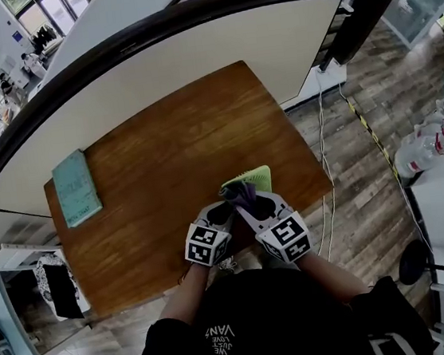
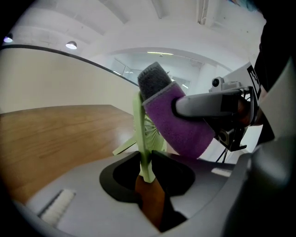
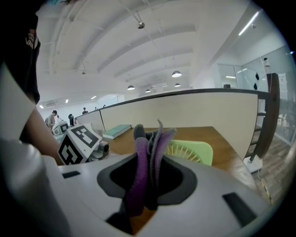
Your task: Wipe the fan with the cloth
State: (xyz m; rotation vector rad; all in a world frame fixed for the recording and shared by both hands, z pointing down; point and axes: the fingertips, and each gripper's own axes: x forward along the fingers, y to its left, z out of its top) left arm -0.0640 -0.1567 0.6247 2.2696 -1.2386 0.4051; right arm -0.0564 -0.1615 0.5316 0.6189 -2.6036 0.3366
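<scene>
We have the left tongs [image 2: 147,172] clamped on the lower edge of the green fan [image 1: 257,178], and their pads press on its thin frame. The fan stands on edge over the near right part of the desk [image 1: 155,157]; we cannot tell whether it touches the wood. Our right tongs [image 3: 146,185] are shut tight on the purple cloth [image 2: 181,126], which bunches up out of them and lies against the fan's grille. A teal book [image 1: 75,187] lies well apart at the desk's far left.
</scene>
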